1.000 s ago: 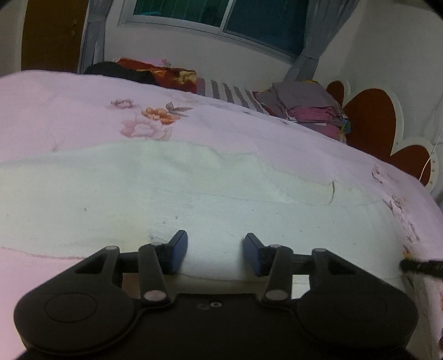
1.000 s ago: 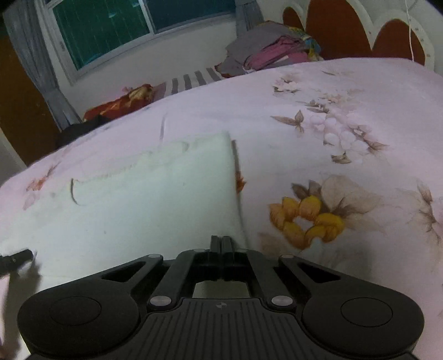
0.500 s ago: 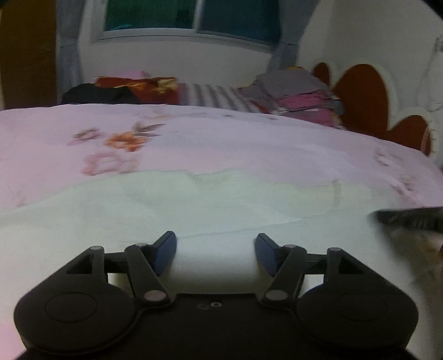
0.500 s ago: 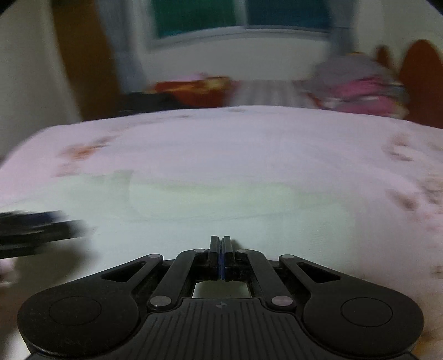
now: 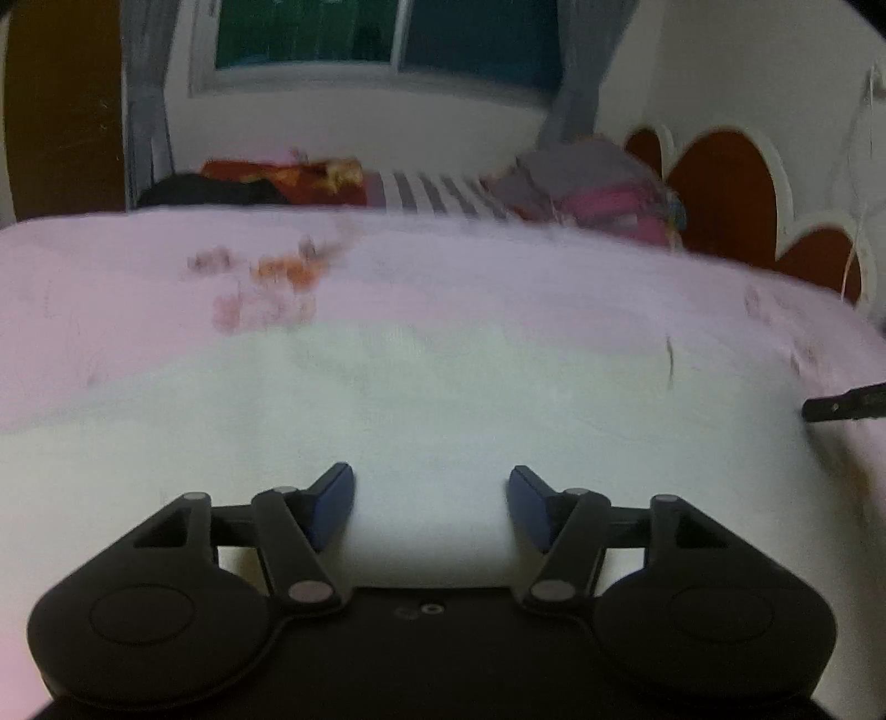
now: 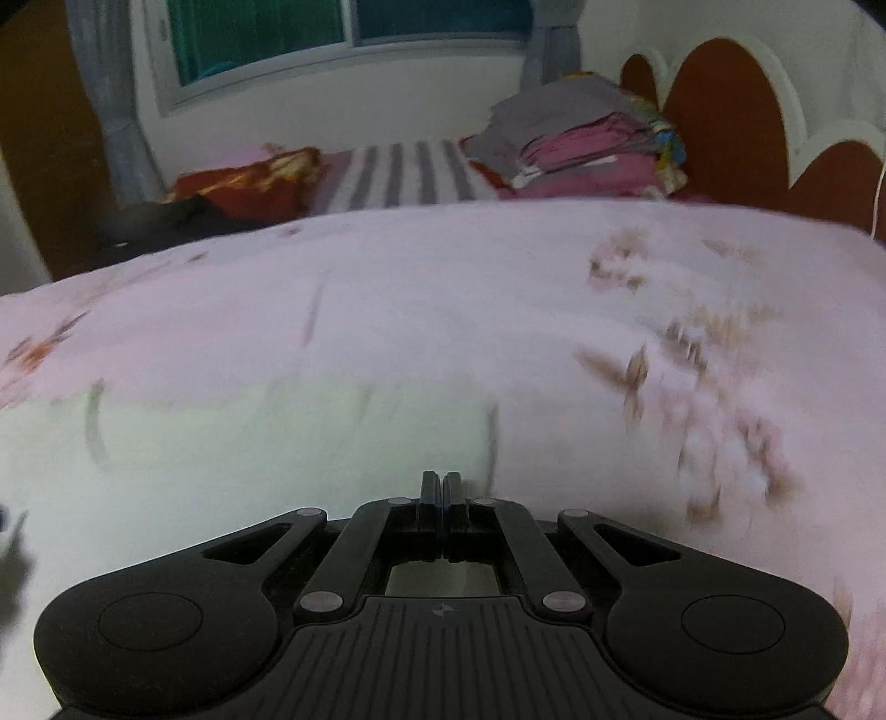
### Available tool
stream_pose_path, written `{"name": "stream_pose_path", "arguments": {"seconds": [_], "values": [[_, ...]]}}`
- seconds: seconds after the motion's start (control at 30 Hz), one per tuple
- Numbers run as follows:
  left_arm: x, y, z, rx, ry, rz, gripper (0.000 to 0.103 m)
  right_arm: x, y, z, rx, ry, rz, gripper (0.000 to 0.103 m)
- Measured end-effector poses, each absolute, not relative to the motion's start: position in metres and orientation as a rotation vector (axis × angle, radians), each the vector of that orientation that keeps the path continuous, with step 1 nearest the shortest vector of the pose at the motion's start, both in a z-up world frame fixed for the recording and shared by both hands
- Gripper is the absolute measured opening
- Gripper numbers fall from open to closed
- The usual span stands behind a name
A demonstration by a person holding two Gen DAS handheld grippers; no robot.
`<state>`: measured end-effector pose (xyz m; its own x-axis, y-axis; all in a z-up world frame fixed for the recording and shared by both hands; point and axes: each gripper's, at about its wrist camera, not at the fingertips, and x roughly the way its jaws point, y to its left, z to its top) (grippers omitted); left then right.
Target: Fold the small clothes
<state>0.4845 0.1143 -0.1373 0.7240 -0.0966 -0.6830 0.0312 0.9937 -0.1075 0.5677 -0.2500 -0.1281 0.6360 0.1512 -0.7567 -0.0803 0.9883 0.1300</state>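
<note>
We worked over a bed (image 5: 498, 288) covered by a pink sheet printed with flowers, an orange cluster (image 5: 288, 271) toward the far left in the left wrist view and brownish sprays (image 6: 692, 354) on the right in the right wrist view. A pale, off-white small garment (image 5: 443, 399) lay spread flat on the near part of the bed, filling most of the width in the left wrist view; in the right wrist view its right edge ended just beyond our right tool (image 6: 441, 487). Both views were blurred, so we could not make out what kind of garment it was.

Our left tool (image 5: 431, 495) hung over the cloth with its blue pads (image 5: 332, 501) standing apart. The jaws had just been opening, and the pads pressed on nothing; only flat cloth showed through the gap. Our right tool had its fingers pressed together, and we could not tell whether any cloth was caught between them. Its dark tip (image 5: 841, 401) showed at the far right edge of the left wrist view.

Beyond the bed lay a striped cloth (image 6: 398, 171), a red patterned bundle (image 6: 243, 183) and a dark heap (image 6: 166, 221). A stack of folded grey and pink clothes (image 6: 576, 144) sat by a brown scalloped headboard (image 6: 720, 122). A window (image 6: 343, 33) with grey curtains (image 6: 105, 88) ran along the far white wall.
</note>
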Motion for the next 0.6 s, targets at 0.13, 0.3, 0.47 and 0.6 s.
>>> {"name": "stream_pose_path", "arguments": {"seconds": [0.13,0.3,0.47,0.6], "values": [[0.466,0.111,-0.132,-0.064,0.751,-0.063,0.062,0.53,-0.245,-0.141,0.079,0.908,0.111,0.0],[0.47,0.099,-0.138,-0.054,0.779,-0.093,0.08,0.494,-0.235,-0.127,0.04,0.826,0.074,0.0],[0.457,0.103,-0.126,-0.089,0.721,-0.075,0.078,0.492,-0.226,-0.122,0.018,0.884,0.064,0.0],[0.428,0.136,-0.121,-0.163,0.707,0.014,0.081,0.477,-0.226,-0.108,0.047,0.868,0.077,0.0]]}}
